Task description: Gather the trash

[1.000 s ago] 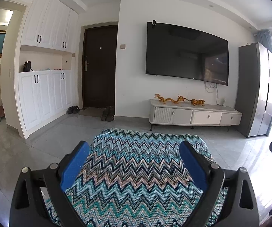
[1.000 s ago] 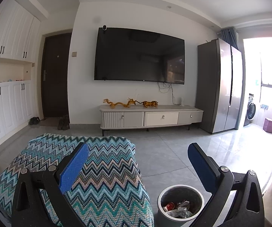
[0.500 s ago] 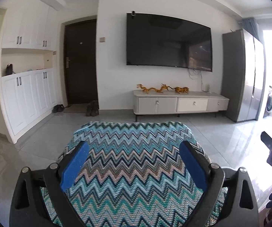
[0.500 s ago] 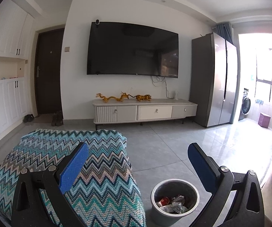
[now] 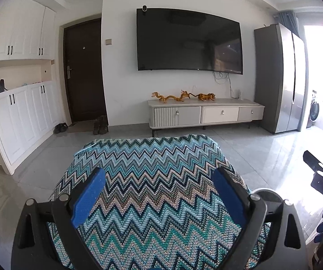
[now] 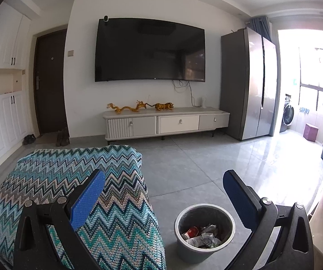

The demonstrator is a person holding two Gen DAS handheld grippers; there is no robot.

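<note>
Both views panned rightward, bin (image 6: 204, 229) nearer.

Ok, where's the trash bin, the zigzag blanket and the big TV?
trash bin (image 6: 179, 216), right wrist view, on its grey rim at the left.
zigzag blanket (image 5: 152, 168), left wrist view, middle of the top.
big TV (image 6: 143, 51), right wrist view, middle of the dark screen.

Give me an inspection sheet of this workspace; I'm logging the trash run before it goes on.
Surface: zigzag-knit cover, nothing lying on it.
Job's things: grey bin on the floor right of the cover, crumpled trash inside.
Clutter: shoes by the door.
Grippers: left gripper open, empty; right gripper open, empty.
Cables: wires hanging below the TV.
Surroundings: TV cabinet, fridge, tiled floor.
</note>
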